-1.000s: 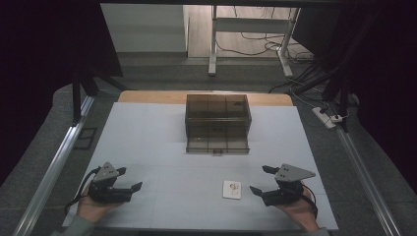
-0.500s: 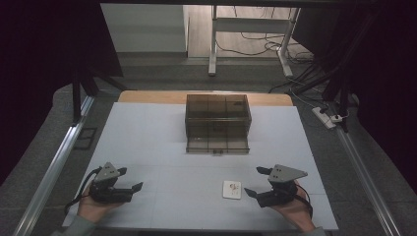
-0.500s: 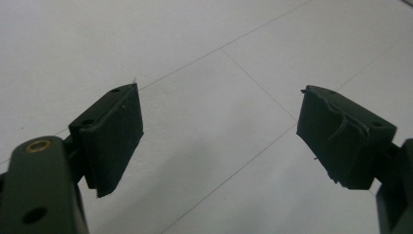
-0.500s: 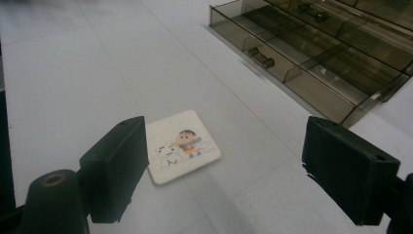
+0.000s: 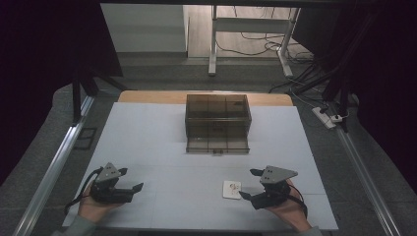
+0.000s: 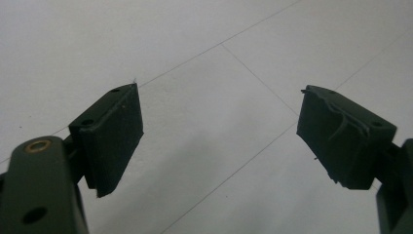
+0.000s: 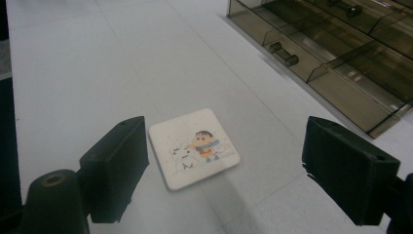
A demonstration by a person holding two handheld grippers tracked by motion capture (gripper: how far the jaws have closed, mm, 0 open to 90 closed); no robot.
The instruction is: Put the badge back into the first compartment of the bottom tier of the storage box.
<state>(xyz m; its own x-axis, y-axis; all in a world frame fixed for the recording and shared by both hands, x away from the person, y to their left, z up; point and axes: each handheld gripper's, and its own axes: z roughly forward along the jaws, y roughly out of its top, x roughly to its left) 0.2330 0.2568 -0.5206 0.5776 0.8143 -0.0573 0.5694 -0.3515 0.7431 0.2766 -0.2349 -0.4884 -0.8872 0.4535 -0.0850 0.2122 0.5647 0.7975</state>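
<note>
A small white square coaster (image 5: 231, 189) with a cartoon picture lies flat on the white table near the front, right of centre. My right gripper (image 5: 249, 184) is open just to its right, jaws pointing left at it. In the right gripper view the coaster (image 7: 194, 147) lies on the table just ahead of the wide-spread jaws of the right gripper (image 7: 229, 161), nearer the left one, untouched. My left gripper (image 5: 130, 179) rests at the front left, open, with nothing held. In its own view the left gripper (image 6: 221, 141) has bare table between its jaws.
A smoked clear drawer box (image 5: 218, 123) stands at the table's middle back, its lower drawer (image 7: 341, 73) pulled out toward me, with dividers and a small knob. A metal rail (image 5: 54, 167) runs along the table's left side. Cables and a power strip (image 5: 328, 117) lie on the floor.
My right gripper has moved left toward the coaster, ending close beside it. The left gripper and the coaster have stayed put.
</note>
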